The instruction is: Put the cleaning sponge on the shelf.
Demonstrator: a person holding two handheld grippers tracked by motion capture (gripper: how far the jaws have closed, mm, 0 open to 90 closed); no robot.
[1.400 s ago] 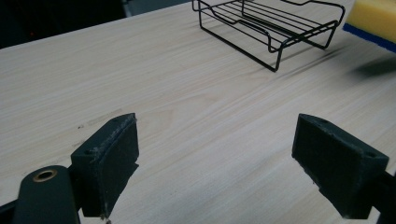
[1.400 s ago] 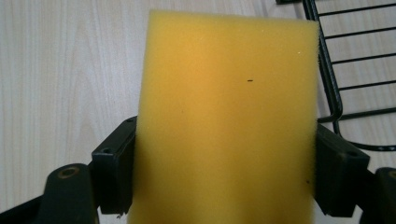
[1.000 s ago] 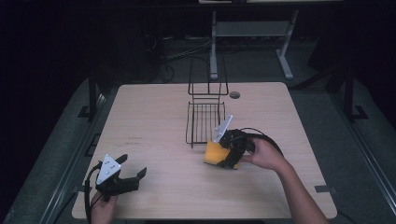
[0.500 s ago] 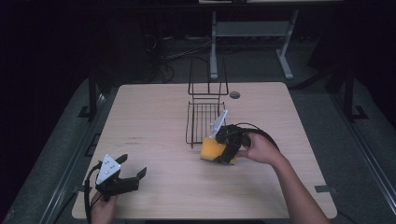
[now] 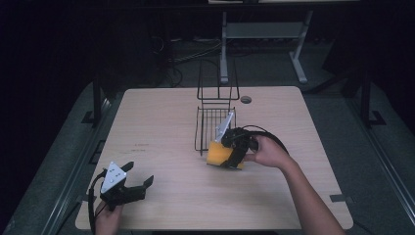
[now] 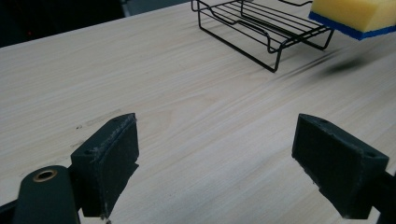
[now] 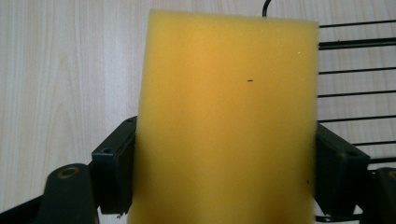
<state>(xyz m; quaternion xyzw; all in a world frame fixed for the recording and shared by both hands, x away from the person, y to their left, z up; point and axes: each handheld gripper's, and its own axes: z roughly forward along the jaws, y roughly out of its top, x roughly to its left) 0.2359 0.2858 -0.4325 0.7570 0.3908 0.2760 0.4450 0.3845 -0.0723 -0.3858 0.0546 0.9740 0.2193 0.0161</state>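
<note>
Gripping sponge (image 7: 231,121), right gripper (image 5: 230,149); left gripper (image 5: 128,185) jaws wide.

yellow sponge (image 5: 219,153) with blue underside, held above table beside wire rack (image 5: 211,128).

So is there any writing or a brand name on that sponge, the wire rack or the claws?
None can be read.
Yellow sponge: plain, just a tiny dark speck, no print.
Black wire rack: bare wire, no tag.
Left claw and right claw: no markings legible.
Table: faint small marks near its left side, too small to tell.
</note>
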